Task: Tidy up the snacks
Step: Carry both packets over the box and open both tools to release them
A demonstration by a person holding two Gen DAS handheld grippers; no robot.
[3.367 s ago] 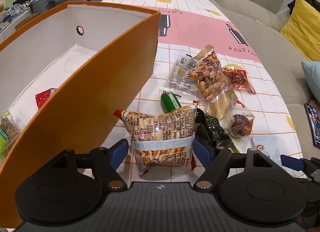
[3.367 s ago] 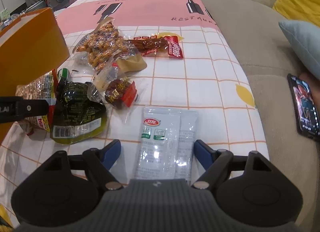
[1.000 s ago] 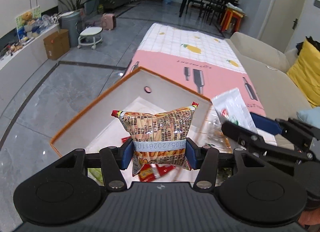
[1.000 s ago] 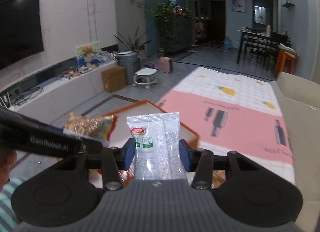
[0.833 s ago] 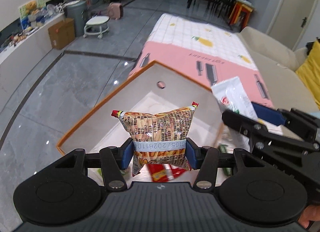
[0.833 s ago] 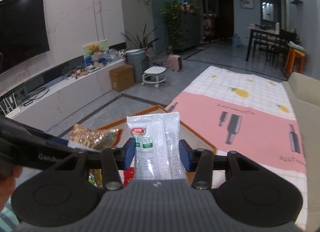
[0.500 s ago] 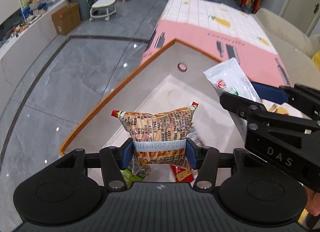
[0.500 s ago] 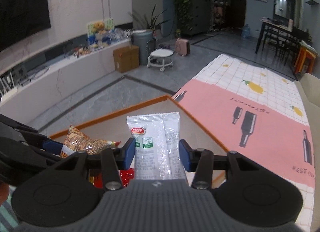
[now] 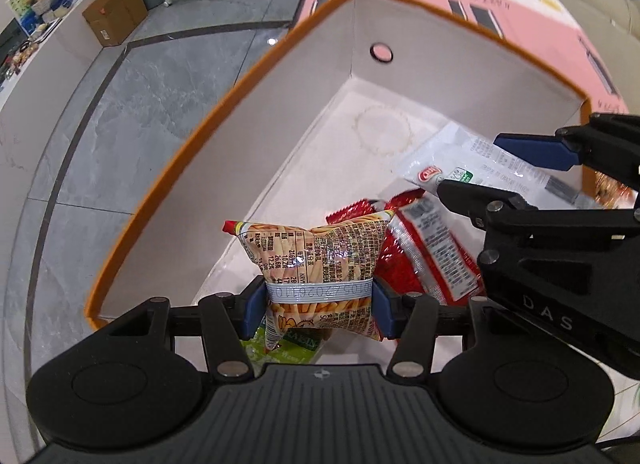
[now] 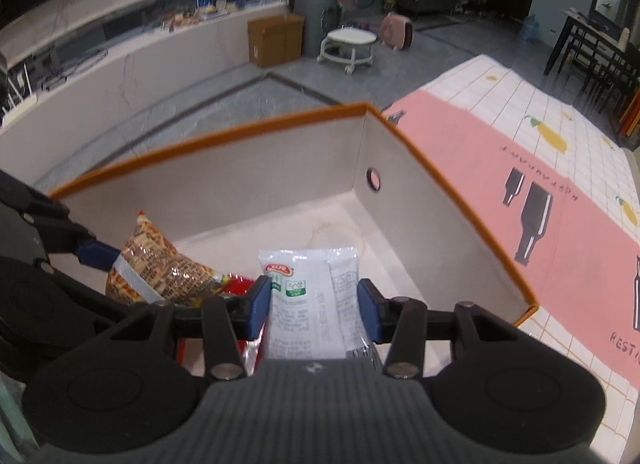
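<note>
My left gripper is shut on a puffy snack-stick bag and holds it over the near end of the orange box. My right gripper is shut on a white sachet and holds it over the same box, just right of the left one. The sachet also shows in the left wrist view, and the stick bag in the right wrist view. A red packet and a green packet lie on the box floor below.
The box stands on a pink and white checked cloth at the table's left edge. Grey tiled floor lies beyond the box. The far half of the box floor is bare white.
Both grippers have come lower and forward over the box with their packets still held. The box interior now fills both views.
</note>
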